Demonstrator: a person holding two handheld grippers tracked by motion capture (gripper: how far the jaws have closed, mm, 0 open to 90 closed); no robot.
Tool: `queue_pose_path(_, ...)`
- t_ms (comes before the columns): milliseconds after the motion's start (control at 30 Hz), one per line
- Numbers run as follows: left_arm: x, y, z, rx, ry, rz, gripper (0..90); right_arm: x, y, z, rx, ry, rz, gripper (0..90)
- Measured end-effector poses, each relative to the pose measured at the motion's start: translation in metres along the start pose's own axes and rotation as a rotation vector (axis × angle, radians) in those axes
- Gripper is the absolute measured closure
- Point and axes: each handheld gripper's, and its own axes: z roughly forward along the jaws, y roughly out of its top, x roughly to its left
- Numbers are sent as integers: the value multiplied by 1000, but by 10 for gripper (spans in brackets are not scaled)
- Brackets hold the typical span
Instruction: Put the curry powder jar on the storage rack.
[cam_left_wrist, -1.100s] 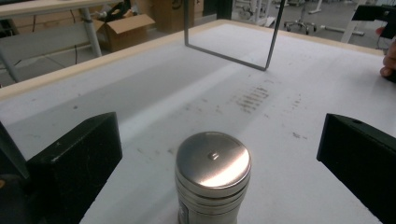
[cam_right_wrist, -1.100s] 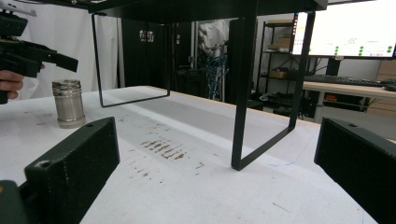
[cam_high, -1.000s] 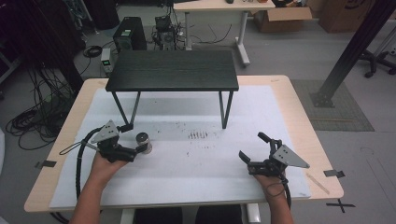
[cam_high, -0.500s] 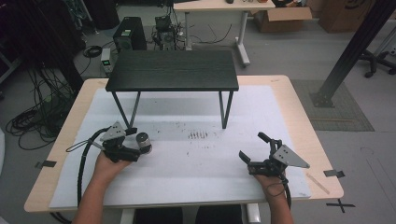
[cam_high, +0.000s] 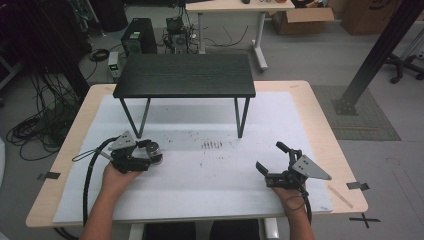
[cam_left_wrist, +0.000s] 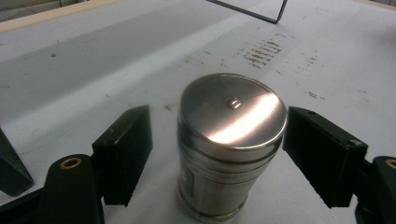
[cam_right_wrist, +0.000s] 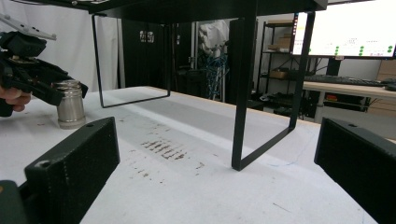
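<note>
The wooden table with its white paper cover (cam_high: 210, 195) is carrying a low black shelf on thin metal legs (cam_high: 185, 75), standing toward the far side, and the work in hand looks barely begun: the small upright cylindrical steel canister with a shiny domed lid (cam_left_wrist: 231, 144) is standing on the paper near the table's left side, just in front of the shelf's left leg, not yet lifted or gripped. The left gripper (cam_left_wrist: 219, 154) is reaching around it, its black jaws standing apart with the canister between them and a gap showing on either side, so closing and lifting are judged to be what is left. The person's left hand (cam_high: 117, 176) is holding that gripper low and level, pointing toward the table's middle. The right gripper (cam_high: 272, 165) is resting well apart on the right side, jaws spread wide and holding nothing, angled toward the shelf.
</note>
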Motion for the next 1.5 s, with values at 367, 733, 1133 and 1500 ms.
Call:
queue_pose_path(367,0,-1,1,8,19,19,338,0,0,0,-1,-1,3,0)
queue_pose_path(733,-3,-3,-3,-28,31,40,485,0,0,0,1,-1,4,0)
queue_pose_path(1133,-4,10,-26,-85,16,8,489,0,0,0,1,0,4,0)
queue_pose_path(1500,-5,43,-47,-87,-35,-12,489,0,0,0,3,0,4,0)
